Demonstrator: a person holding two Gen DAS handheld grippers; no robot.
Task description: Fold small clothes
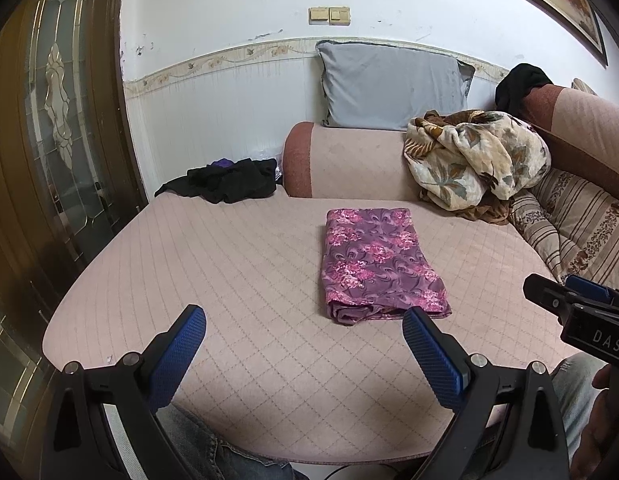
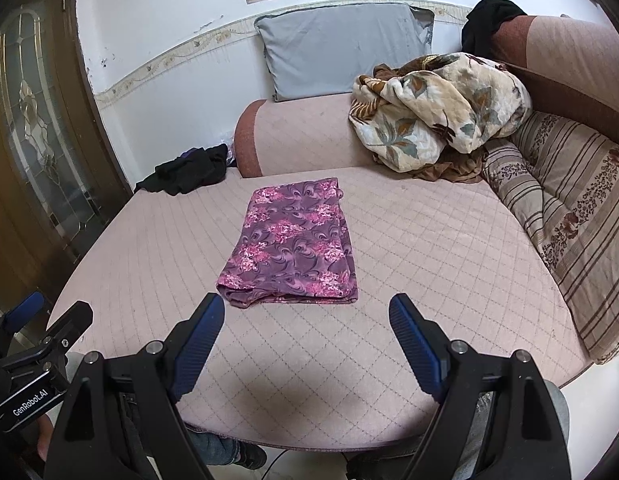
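A purple and pink floral garment [image 1: 379, 264] lies folded into a neat rectangle on the pink quilted sofa seat [image 1: 229, 280]; it also shows in the right wrist view [image 2: 293, 244]. My left gripper [image 1: 305, 316] is open and empty, above the seat's near edge, just short of the garment's near end. My right gripper [image 2: 307, 308] is open and empty, held just before the garment's near edge. The right gripper shows at the right edge of the left wrist view [image 1: 577, 304]. The left gripper shows at the left edge of the right wrist view [image 2: 41, 336].
A heap of black clothes [image 1: 229, 180] lies at the seat's far left corner. A crumpled floral blanket [image 1: 477, 156] sits at the back right, by a striped cushion [image 1: 581, 224]. A grey pillow [image 1: 393, 84] leans on the wall. A wooden door [image 1: 49, 120] stands left.
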